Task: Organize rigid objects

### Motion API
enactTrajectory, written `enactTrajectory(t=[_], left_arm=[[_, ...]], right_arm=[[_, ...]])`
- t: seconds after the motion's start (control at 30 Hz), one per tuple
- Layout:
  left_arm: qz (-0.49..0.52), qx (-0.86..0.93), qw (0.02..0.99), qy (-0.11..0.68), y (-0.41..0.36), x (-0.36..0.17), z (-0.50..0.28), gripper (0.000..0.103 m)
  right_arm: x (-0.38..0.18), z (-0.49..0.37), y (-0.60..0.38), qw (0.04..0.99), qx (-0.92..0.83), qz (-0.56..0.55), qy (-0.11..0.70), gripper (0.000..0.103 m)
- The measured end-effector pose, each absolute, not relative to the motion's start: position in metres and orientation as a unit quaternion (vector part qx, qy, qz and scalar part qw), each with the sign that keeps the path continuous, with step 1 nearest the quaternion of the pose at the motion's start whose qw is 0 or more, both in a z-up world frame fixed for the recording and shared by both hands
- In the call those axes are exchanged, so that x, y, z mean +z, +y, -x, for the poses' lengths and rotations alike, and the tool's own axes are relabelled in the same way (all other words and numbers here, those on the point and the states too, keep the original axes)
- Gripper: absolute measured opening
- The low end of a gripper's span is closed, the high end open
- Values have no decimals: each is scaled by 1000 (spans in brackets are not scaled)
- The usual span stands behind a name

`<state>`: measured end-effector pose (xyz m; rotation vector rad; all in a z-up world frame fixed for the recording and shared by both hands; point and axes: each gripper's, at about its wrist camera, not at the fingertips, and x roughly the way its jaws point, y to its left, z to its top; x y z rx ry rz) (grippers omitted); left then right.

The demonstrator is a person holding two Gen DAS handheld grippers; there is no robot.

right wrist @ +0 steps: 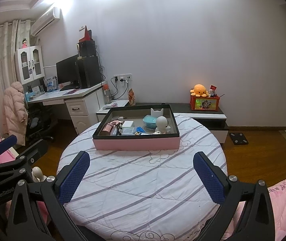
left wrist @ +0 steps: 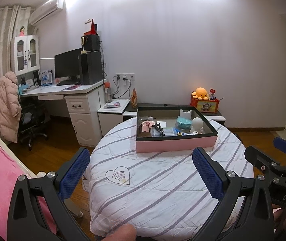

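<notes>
A pink box with a dark rim (left wrist: 175, 143) (right wrist: 137, 143) sits at the far side of a round table under a striped white cloth (left wrist: 153, 180) (right wrist: 143, 180). Inside lie a white figurine (left wrist: 197, 125) (right wrist: 161, 124), a teal round container (left wrist: 183, 123) (right wrist: 150, 121), a pinkish-copper item (left wrist: 145, 129) (right wrist: 107, 129), a white block (right wrist: 128, 124) and several small items. My left gripper (left wrist: 141, 170) is open and empty above the near cloth. My right gripper (right wrist: 142, 172) is open and empty too, and shows at the right of the left wrist view (left wrist: 279, 160).
A white desk (left wrist: 66, 92) with a monitor and speakers stands back left, a chair with a pink coat (left wrist: 6, 108) beside it. A low dark cabinet (right wrist: 203, 112) holds a red crate with an orange plush (right wrist: 200, 90). Pink bedding (left wrist: 0, 180) lies left.
</notes>
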<state>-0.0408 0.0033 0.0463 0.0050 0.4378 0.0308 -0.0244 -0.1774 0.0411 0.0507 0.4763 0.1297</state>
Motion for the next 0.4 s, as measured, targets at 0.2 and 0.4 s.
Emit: enactTrajectory(t=[0.2, 0.4], left_arm=[[3, 6, 975, 221, 8, 43, 41, 103], [2, -5, 976, 219, 9, 41, 43, 103]], right_arm=[[38, 24, -177, 969, 66, -25, 236, 103], [36, 21, -178, 969, 64, -26, 238, 103]])
